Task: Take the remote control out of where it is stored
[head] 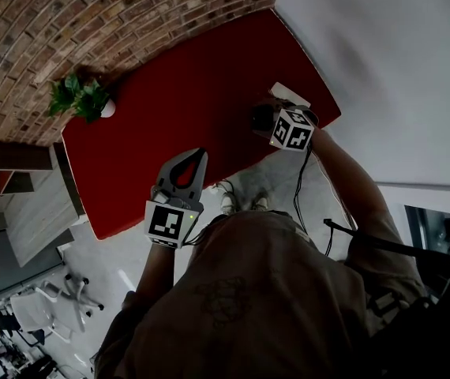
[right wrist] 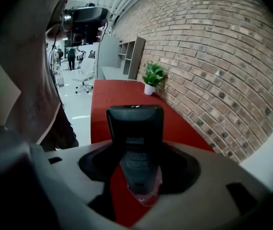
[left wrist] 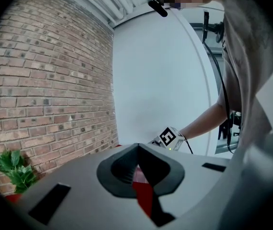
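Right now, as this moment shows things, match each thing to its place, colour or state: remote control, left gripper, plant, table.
Things:
1. remote control
2. left gripper
3. plant
4. table

Place, colour or state:
A. red
B. between the jaws of the right gripper
C. shut, nothing in it
D. on the table, beside the brick wall

Pairs: 1-B, 2-C, 3-D, 4-A
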